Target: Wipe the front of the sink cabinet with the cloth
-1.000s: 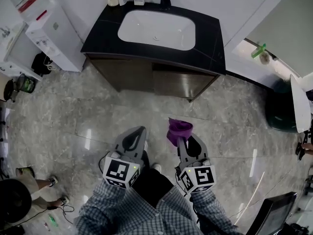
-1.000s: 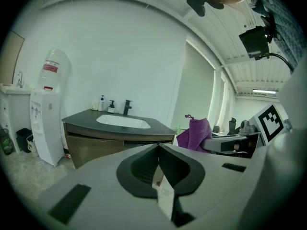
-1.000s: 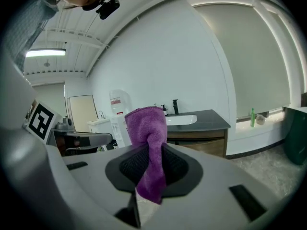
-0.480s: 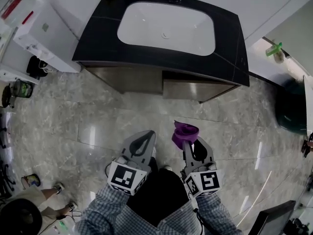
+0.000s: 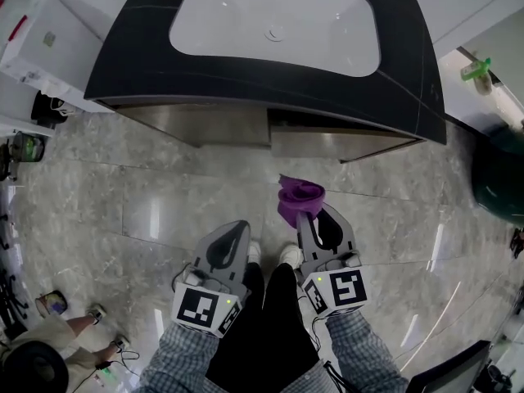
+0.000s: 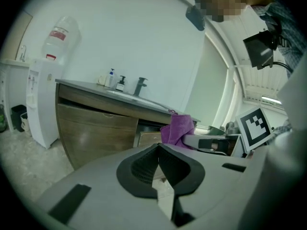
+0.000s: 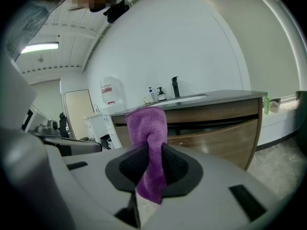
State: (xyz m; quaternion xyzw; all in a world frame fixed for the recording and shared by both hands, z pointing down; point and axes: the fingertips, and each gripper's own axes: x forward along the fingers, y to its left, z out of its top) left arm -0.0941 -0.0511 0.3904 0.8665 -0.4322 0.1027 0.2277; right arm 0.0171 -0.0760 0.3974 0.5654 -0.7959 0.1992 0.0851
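Note:
The sink cabinet has a black top and a brown wooden front [image 5: 229, 126], seen from above in the head view. In the right gripper view the wooden front [image 7: 216, 126] stands ahead at some distance. A purple cloth [image 5: 298, 199] is bunched up in my right gripper [image 5: 307, 219], whose jaws are shut on it; the cloth [image 7: 149, 147] sticks up between them. My left gripper [image 5: 232, 240] is shut and holds nothing. It hangs beside the right one, above the marble floor. From the left gripper view the cabinet front [image 6: 96, 133] is to the left and the cloth [image 6: 178, 128] to the right.
A white water dispenser [image 5: 41, 35] stands left of the cabinet. The white basin [image 5: 274, 23] sits in the black top. A dark green bin [image 5: 499, 178] is at the right. Another person's legs [image 5: 74, 318] show at the lower left. My own feet [image 5: 286, 256] are just behind the grippers.
The cabinet has come nearer and fills more of the head view's top. Both grippers keep their pose, the cloth still in the right one.

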